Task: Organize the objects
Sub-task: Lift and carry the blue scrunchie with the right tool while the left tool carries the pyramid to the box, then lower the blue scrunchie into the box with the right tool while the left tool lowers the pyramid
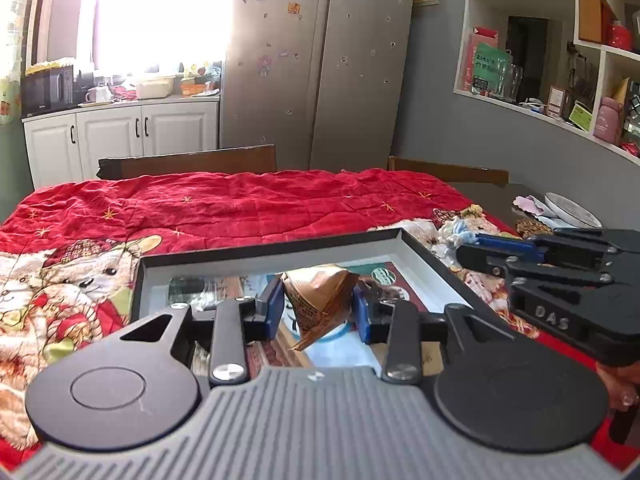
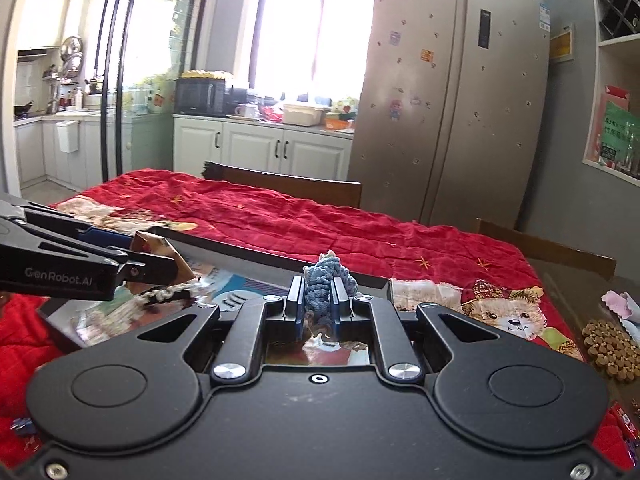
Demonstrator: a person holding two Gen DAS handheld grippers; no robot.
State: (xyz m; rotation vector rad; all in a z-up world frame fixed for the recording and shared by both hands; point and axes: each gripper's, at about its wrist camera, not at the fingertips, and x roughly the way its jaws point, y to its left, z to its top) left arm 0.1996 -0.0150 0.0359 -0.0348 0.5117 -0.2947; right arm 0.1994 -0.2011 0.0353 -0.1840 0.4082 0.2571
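Note:
My left gripper (image 1: 318, 306) is shut on a brown crumpled paper wrapper (image 1: 320, 300) and holds it over a shallow black-framed box (image 1: 276, 246) with printed pictures inside. My right gripper (image 2: 318, 304) is shut on a blue knitted yarn piece (image 2: 326, 274) above the box's right part (image 2: 280, 270). In the left wrist view the right gripper (image 1: 476, 250) shows at the right with the yarn (image 1: 460, 236) at its tips. In the right wrist view the left gripper (image 2: 156, 264) shows at the left with the wrapper (image 2: 154, 246).
A red quilted cloth with bear prints (image 1: 240, 204) covers the table. A white plate (image 1: 572, 210), a pink cloth (image 2: 622, 304) and a brown beaded mat (image 2: 612, 350) lie at the right end. Wooden chair backs (image 1: 188, 162) stand behind the table.

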